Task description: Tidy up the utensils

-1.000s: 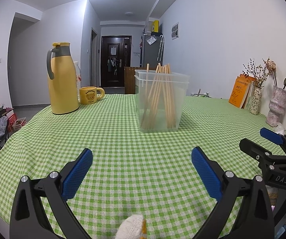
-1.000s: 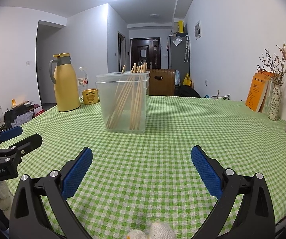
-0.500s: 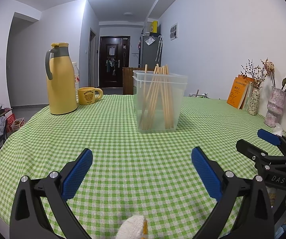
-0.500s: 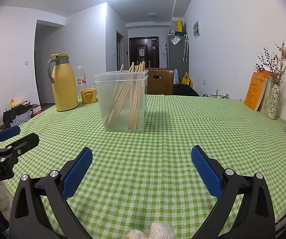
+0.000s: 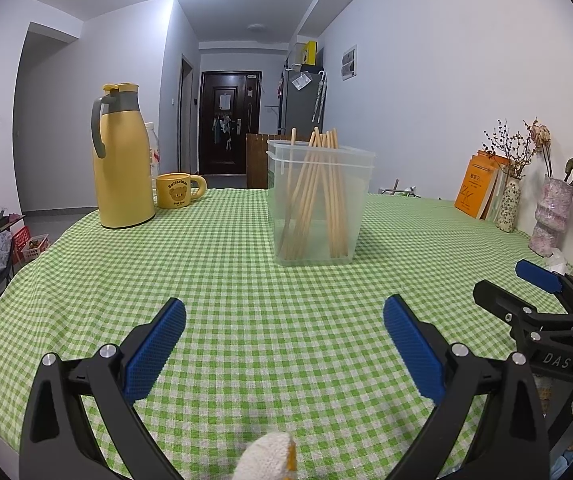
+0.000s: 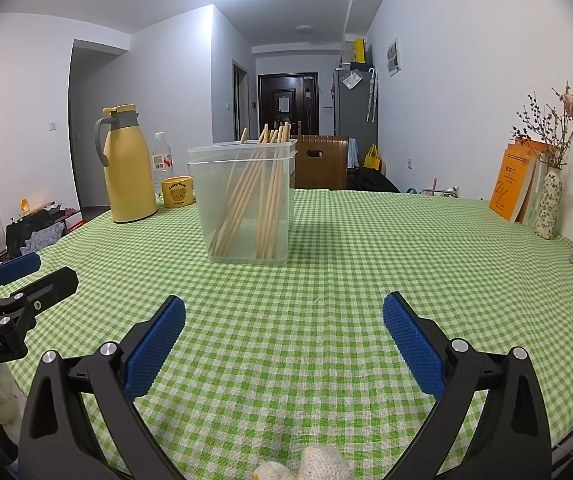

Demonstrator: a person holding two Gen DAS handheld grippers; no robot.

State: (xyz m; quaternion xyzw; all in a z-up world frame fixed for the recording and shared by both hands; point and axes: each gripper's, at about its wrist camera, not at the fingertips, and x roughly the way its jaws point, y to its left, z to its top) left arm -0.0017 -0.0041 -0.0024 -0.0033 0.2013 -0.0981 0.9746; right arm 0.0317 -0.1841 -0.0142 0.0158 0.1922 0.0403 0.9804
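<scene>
A clear plastic container (image 5: 318, 208) stands upright on the green checked tablecloth (image 5: 246, 300) and holds several wooden chopsticks (image 5: 314, 196) leaning inside it. It also shows in the right wrist view (image 6: 246, 208) with the chopsticks (image 6: 254, 200). My left gripper (image 5: 284, 344) is open and empty, low over the cloth, well short of the container. My right gripper (image 6: 284, 344) is open and empty too, beside the left one. The right gripper shows at the right edge of the left wrist view (image 5: 542, 300), and the left gripper at the left edge of the right wrist view (image 6: 10, 292).
A yellow thermos jug (image 5: 120, 160) and a yellow bear mug (image 5: 178, 190) stand at the back left. Orange books (image 5: 480, 186) and two vases with dried flowers (image 5: 550, 216) line the right wall. A water bottle (image 6: 162, 164) stands behind the mug.
Both grippers have dropped slightly and drawn back a little; the container sits a bit higher and smaller in each view. Both stay open.
</scene>
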